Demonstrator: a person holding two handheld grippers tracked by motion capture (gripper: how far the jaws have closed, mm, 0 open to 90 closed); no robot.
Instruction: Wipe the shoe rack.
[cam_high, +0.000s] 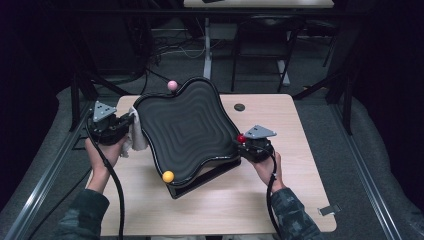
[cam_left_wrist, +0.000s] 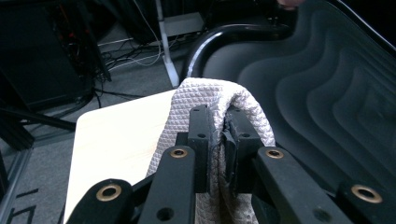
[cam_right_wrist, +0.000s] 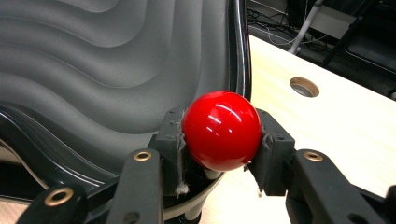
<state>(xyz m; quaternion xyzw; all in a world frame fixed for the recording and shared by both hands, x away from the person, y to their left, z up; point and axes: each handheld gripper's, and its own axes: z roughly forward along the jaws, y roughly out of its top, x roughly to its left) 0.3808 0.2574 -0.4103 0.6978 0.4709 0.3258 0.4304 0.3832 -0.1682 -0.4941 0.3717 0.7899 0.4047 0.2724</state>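
Now the tray stood tilted on the desk, its far edge lifted, with the left gripper at its left rim pinching a folded white cloth tight between its jaws. Across the tray, the right gripper had its jaws clamped on the red knob at the right rim, bracing the whole thing. A pink knob sat at the far corner of the tray and a yellow knob at the near one.

To wipe well from there, the cloth wanted to be pressed flat onto the rippled grey surface and drawn along the grooves rather than across them, I'd judge. The right grip needed to stay firm, or the tray could swing on its base and the cloth would skid.
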